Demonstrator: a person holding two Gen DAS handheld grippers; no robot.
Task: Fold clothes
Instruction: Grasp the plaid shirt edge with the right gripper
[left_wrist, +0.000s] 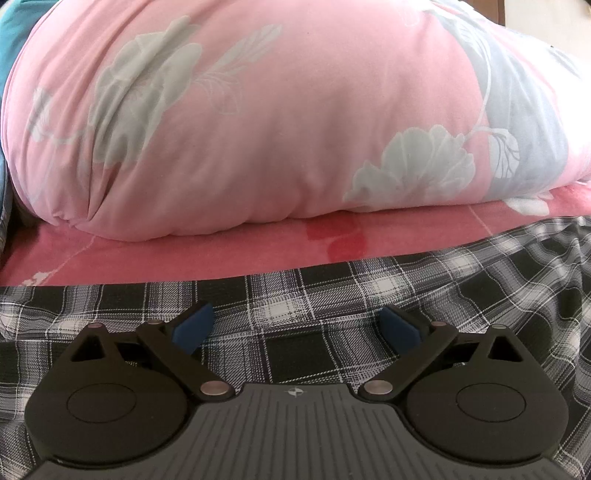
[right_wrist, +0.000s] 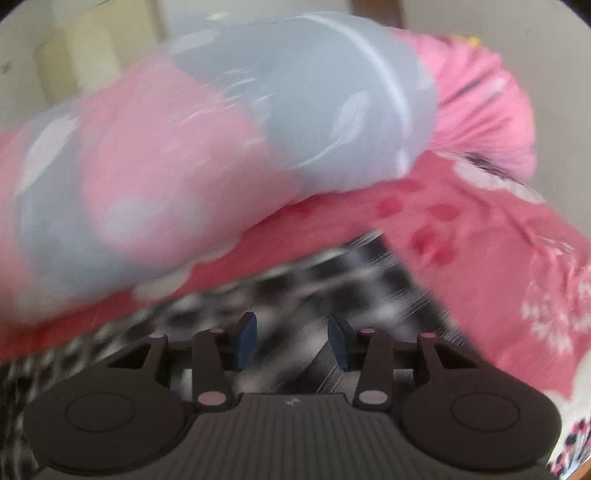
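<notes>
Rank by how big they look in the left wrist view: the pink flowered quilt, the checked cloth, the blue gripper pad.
1. Pink flowered quilt
2. Checked cloth, partly hidden, so unsure
3. Blue pad, smallest although nearest

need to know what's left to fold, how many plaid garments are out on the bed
1: a black-and-white plaid garment spread on the pink sheet, in front of the rolled pink floral quilt. More could be hidden outside the views.

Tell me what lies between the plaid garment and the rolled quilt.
A bare strip of pink bedsheet separates the plaid garment from the quilt; the left wrist view shows it best.
</notes>
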